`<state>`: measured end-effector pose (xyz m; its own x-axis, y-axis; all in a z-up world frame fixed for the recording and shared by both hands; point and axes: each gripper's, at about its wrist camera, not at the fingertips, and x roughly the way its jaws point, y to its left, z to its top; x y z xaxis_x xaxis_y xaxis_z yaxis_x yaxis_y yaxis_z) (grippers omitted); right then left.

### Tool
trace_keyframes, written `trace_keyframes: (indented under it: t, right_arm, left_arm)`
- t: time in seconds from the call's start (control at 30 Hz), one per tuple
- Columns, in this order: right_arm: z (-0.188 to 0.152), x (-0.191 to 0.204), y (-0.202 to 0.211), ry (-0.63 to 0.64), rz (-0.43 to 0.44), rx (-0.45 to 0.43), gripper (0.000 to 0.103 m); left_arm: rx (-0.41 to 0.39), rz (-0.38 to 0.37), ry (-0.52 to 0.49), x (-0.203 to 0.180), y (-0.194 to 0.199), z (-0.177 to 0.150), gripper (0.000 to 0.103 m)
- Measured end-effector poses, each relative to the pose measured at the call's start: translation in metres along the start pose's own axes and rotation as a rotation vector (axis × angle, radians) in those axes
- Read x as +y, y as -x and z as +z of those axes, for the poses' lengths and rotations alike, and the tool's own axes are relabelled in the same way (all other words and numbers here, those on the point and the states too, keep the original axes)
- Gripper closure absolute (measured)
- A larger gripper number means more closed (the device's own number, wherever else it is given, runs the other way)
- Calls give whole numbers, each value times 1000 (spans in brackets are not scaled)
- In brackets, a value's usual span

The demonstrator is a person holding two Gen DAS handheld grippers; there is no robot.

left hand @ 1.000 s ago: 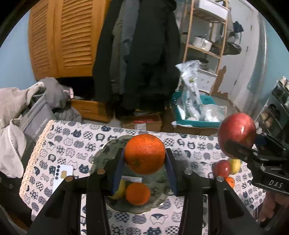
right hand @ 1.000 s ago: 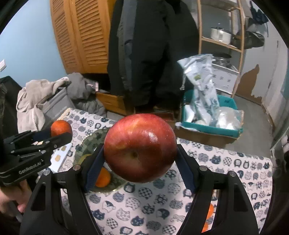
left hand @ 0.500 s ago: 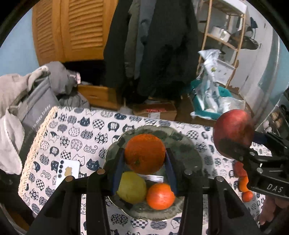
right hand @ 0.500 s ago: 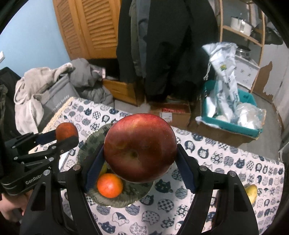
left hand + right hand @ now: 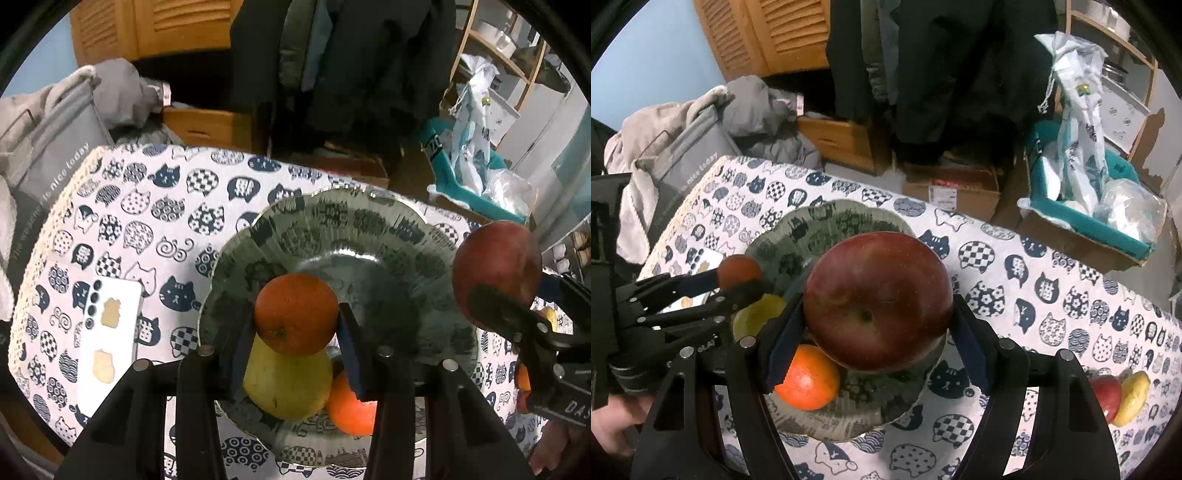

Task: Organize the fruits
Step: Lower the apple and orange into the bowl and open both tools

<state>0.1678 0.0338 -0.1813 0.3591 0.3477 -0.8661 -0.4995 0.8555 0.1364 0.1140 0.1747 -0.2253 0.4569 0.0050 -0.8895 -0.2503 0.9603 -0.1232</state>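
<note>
My left gripper (image 5: 297, 334) is shut on an orange (image 5: 295, 314), held just above a dark green patterned plate (image 5: 351, 229). A yellow pear (image 5: 286, 387) and a second orange (image 5: 349, 406) lie on the plate's near side. My right gripper (image 5: 877, 332) is shut on a big red apple (image 5: 877, 301) over the same plate (image 5: 820, 225), to the right of the left gripper (image 5: 742, 282). From the left wrist view the apple (image 5: 495, 275) hangs at the plate's right rim. The pear (image 5: 757, 317) and the plated orange (image 5: 809, 376) show under the apple.
The table wears a cat-print cloth (image 5: 147, 206). A white phone (image 5: 107, 343) lies left of the plate. A red apple (image 5: 1106, 395) and a yellow fruit (image 5: 1132, 397) sit at the table's right. Beyond the table are a grey bag (image 5: 687, 162), cardboard boxes and a teal bin (image 5: 1082, 218).
Both grippers have come down and tilted toward the plate, each still holding its fruit. The plate now fills much more of both views, and the pear has come into sight.
</note>
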Motion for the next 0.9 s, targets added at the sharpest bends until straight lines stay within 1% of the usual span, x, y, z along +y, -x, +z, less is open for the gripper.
trace_keyframes:
  t: [0.13,0.27,0.33,0.37,0.4,0.43,0.67,0.8,0.9]
  right_arm:
    - [0,2,-4,1,5,10,27]
    - [0,3,-6,-3,12,15,27]
    - [1,4,-7,-5,14,17,27]
    - [1,4,-8,-7,15,21,27]
    - [0,4,-9,-9,17,24,27]
    - [0,3,-10,-12,19,26,27]
    - [-2,5,-21,-18,27,60,27]
    - [-4,10,-35,-19,38,105,27]
    - [-7,16,-45,-1,29,129,27]
  left_arm:
    - [34,3,1,0,-9,-3,58]
    - [31,3,3,3,-11,-3,55]
    - [34,8,4,4,-11,-3,44]
    - [35,12,7,4,-12,-3,42]
    - [35,19,9,5,-12,-3,37]
    - [33,23,9,5,-11,-3,34]
    - [28,28,31,14,-3,-6,34]
    - [33,39,55,23,2,-12,34]
    - [37,47,73,30,4,-18,34]
